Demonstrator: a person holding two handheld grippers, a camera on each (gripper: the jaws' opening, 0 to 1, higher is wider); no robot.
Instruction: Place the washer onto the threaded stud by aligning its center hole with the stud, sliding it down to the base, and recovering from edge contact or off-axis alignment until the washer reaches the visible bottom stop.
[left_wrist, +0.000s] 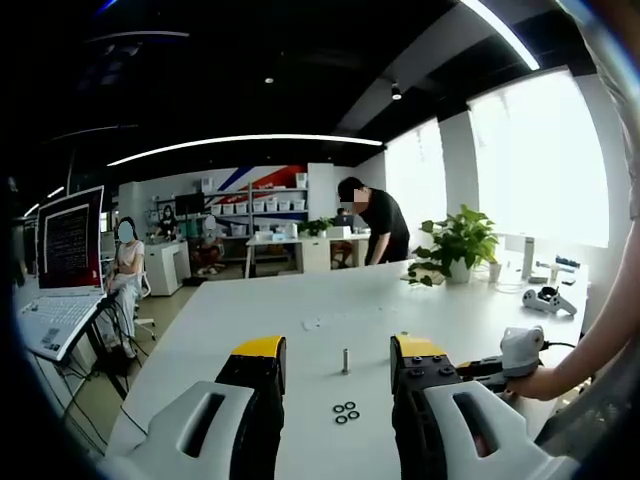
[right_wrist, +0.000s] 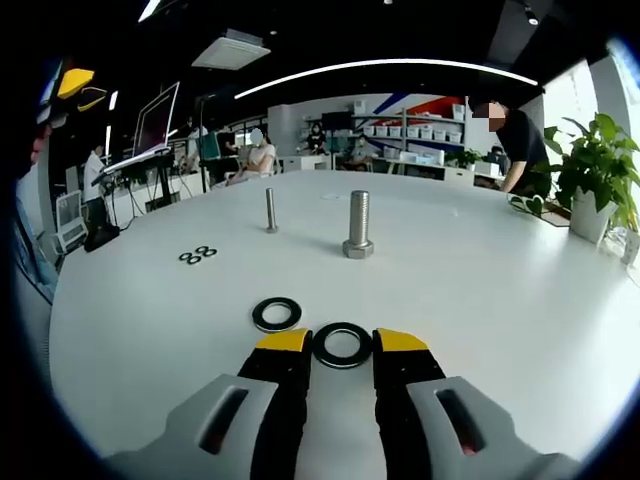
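Two washers are lying on the tabletop (right_wrist: 520, 300); we are straddling the nearer washer (right_wrist: 342, 344) with the right tongs (right_wrist: 342, 341) narrowly open, upright threaded stud (right_wrist: 359, 223) directly beyond, left tongs (left_wrist: 338, 355) open, farther

stud (right_wrist: 358, 224) — bright metal | washer (right_wrist: 342, 345) — dark, glossy | table (right_wrist: 480, 280) — smooth matt white
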